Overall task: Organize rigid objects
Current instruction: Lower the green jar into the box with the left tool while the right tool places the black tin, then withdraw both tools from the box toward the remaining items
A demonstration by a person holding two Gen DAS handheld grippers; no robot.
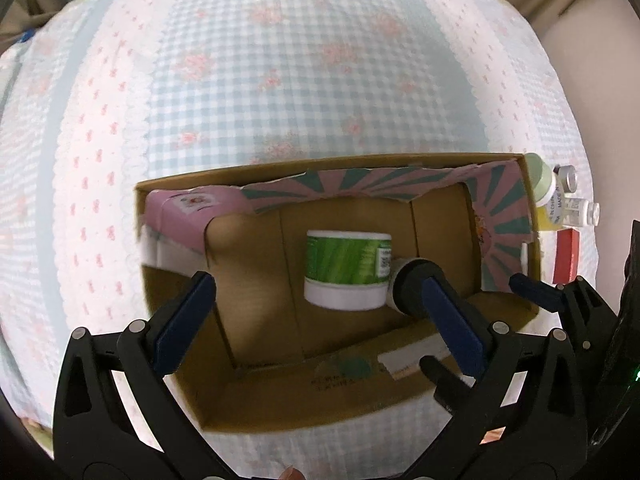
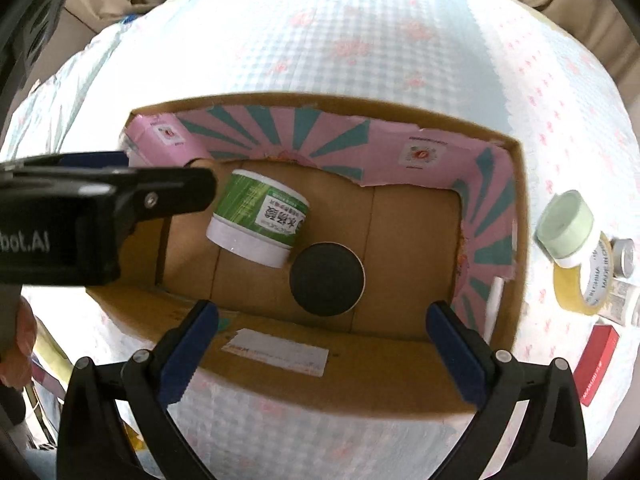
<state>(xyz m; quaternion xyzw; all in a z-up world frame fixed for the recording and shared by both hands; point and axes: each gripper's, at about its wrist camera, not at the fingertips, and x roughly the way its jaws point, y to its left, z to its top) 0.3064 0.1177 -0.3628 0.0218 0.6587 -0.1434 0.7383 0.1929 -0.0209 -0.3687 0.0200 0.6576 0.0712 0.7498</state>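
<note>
Box (image 2: 280, 376) of cardboard sits on checkered cloth (image 2: 360, 32), holding a green jar (image 2: 260, 216) on its side beside a black-topped tub (image 2: 327, 279). Left gripper (image 1: 320, 304) and right gripper (image 2: 322, 316) both hover spread wide, holding nothing. Tape rolls (image 2: 576, 240) lie outside the box.

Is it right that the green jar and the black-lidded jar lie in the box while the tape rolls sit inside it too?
Not quite. The right wrist view shows the tape rolls outside the box, beside it. The green jar and black-lidded jar are inside.

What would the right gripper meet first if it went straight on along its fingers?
Probably the black-capped container standing on the cardboard box floor: it sits between the open right gripper fingers, just ahead. Depth is unclear.
</note>
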